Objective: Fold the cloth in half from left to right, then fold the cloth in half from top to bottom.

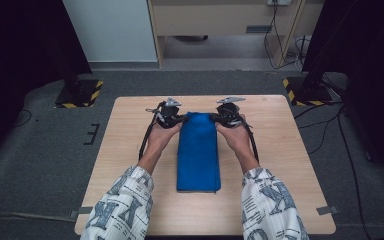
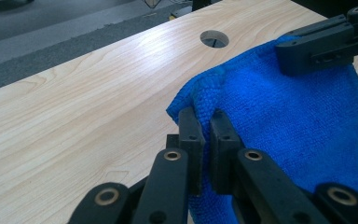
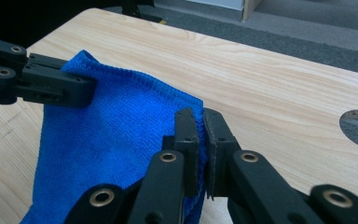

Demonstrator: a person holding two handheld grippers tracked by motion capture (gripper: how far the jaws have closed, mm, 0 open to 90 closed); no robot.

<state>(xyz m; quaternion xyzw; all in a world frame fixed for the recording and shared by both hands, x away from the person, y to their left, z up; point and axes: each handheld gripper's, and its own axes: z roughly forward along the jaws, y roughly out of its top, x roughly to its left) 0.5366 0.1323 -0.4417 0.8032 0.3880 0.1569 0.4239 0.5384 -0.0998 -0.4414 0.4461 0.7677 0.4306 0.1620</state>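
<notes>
Wooden table (image 1: 130,150) carrying a folded blue cloth (image 1: 198,150), left gripper (image 1: 176,120) pinching its far left corner, right gripper (image 1: 219,119) clamping its far right corner.

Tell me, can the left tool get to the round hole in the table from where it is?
Probably yes. The bare table lies open between the left tool and the round hole. But that tool is shut on a corner of the blue cloth, so it would drag the cloth or must let go.

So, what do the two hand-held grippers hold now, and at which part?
Both hold the folded blue cloth at its far edge: the left hand-held gripper pinches the far left corner, the right hand-held gripper the far right corner.
</notes>
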